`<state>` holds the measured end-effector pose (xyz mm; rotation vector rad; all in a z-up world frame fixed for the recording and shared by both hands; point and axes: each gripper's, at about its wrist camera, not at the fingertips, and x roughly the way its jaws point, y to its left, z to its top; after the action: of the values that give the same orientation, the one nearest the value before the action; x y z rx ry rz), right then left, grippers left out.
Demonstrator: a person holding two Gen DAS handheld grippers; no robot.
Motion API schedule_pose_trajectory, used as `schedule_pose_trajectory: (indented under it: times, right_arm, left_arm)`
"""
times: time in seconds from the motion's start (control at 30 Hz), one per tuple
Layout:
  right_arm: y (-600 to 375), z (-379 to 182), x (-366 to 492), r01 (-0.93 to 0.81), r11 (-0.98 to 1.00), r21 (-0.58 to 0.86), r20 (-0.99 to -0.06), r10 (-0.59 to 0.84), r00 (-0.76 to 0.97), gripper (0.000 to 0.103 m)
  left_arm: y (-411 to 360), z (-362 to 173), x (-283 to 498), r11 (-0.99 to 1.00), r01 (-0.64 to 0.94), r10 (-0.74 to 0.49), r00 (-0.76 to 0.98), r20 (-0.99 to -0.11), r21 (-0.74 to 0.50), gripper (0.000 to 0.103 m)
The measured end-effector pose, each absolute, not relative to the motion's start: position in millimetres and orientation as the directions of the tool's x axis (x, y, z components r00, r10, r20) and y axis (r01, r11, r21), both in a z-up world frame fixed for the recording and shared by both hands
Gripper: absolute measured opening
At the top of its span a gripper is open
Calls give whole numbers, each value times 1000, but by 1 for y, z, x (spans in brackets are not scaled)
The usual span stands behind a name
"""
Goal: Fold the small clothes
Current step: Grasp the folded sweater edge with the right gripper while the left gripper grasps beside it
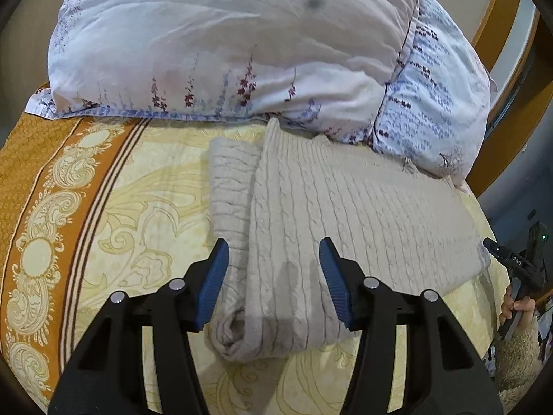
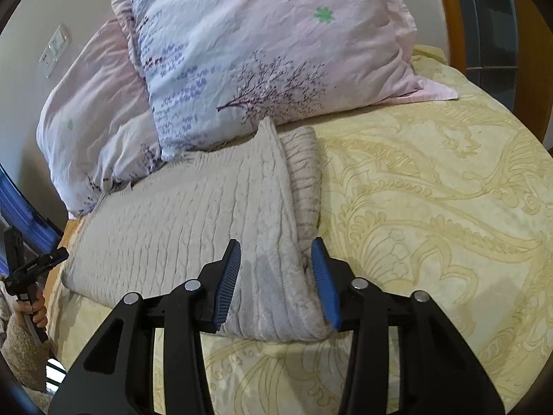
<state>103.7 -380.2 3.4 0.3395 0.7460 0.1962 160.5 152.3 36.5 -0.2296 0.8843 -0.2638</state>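
A grey cable-knit sweater lies folded on the bed, its sleeves folded in along the sides. My left gripper is open, its blue pads straddling the sweater's near left corner, just above it. The sweater also shows in the right wrist view. My right gripper is open, its pads straddling the sweater's near right corner with the folded sleeve beside it. Neither gripper holds cloth.
The yellow patterned bedspread has an orange border on the left. Two floral pillows lean behind the sweater. A wooden bed frame is at the far right. The other gripper and hand show at each frame's edge.
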Motion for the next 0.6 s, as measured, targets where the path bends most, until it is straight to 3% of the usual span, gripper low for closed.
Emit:
schedule_pose_trajectory:
  times: [0.2,0.57,0.6]
  right_arm:
    - [-377,1,103,-61,932,358,-632,289,719,27]
    - [-374,-3,106,-66,936,346,-649,290,703,27]
    - [-374,-4,106,-67,936,345,-648,289,705,19]
  left_arm:
    - [141,24,163,950,146,-309,565,-765,-276,43]
    - [142,17,164,948,134,-314,554,-771,-290,39]
    - [143,17,164,946,135,-318,552,-771,-294,39]
